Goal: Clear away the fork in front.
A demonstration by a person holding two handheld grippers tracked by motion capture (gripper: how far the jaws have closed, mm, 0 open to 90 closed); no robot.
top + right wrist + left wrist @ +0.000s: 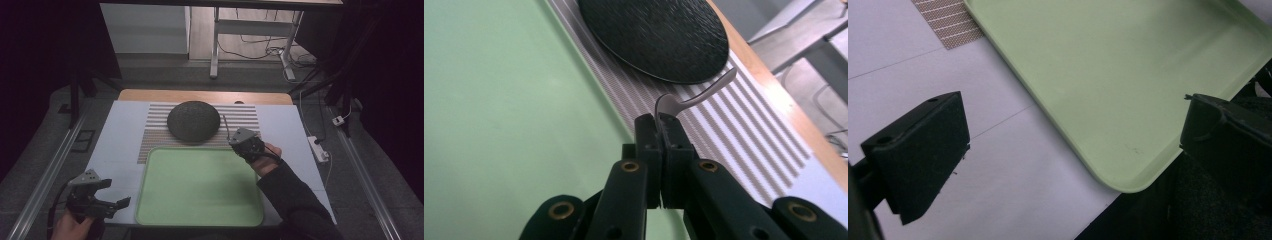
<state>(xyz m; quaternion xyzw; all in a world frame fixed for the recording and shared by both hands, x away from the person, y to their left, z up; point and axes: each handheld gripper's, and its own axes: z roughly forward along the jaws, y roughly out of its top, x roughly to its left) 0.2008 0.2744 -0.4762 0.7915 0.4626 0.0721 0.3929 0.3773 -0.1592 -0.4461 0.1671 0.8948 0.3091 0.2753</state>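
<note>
A light green tray [200,187] lies at the near middle of the table, nothing on it. Behind it a dark round textured dish [193,120] rests on a striped mat [240,116]. My right gripper [233,142] hovers over the tray's far right corner, shut on a thin metal utensil [226,126] that sticks out toward the dish. In the right gripper view the utensil [704,92] curves up from the closed gripper [663,122], with the dish [659,35] beyond it. My left gripper [114,194] is open beside the tray's near left corner [1128,65], jaws wide, holding nothing.
White paper [120,145] covers the tabletop, and a wooden edge [205,95] shows at the back. A white power strip [318,148] lies off the table's right side. Metal rails run along both sides, and a desk frame [215,45] stands beyond.
</note>
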